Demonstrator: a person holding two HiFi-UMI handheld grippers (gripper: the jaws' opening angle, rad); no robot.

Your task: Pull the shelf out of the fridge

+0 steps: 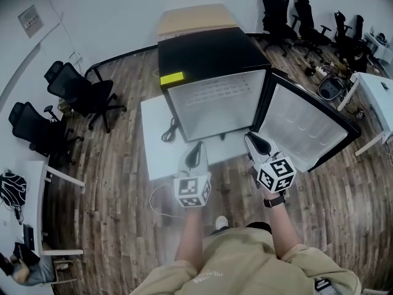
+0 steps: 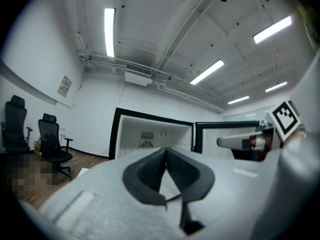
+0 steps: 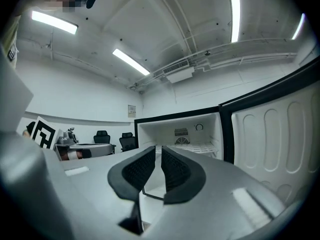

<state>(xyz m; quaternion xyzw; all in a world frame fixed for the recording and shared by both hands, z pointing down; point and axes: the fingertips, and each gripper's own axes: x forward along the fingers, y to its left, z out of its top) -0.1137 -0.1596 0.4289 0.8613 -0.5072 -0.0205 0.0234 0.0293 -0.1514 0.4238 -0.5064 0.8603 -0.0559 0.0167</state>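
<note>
A black mini fridge (image 1: 212, 54) stands on a white table (image 1: 156, 152) with its door (image 1: 304, 125) swung open to the right. A white wire shelf (image 1: 215, 94) sits inside, in the upper part of the white interior; it also shows as the shelf (image 3: 197, 145) in the right gripper view. My left gripper (image 1: 198, 145) hovers in front of the fridge opening, its jaws shut with nothing between them (image 2: 164, 151). Near the door hinge, my right gripper (image 1: 252, 137) has a narrow gap between its pads and holds nothing (image 3: 158, 151). Both are apart from the shelf.
A black cable (image 1: 171, 129) lies on the table left of the fridge. Office chairs (image 1: 80, 91) stand at the left and more chairs (image 1: 288, 11) at the back right. A white desk (image 1: 377, 94) stands right of the open door. The floor is wood.
</note>
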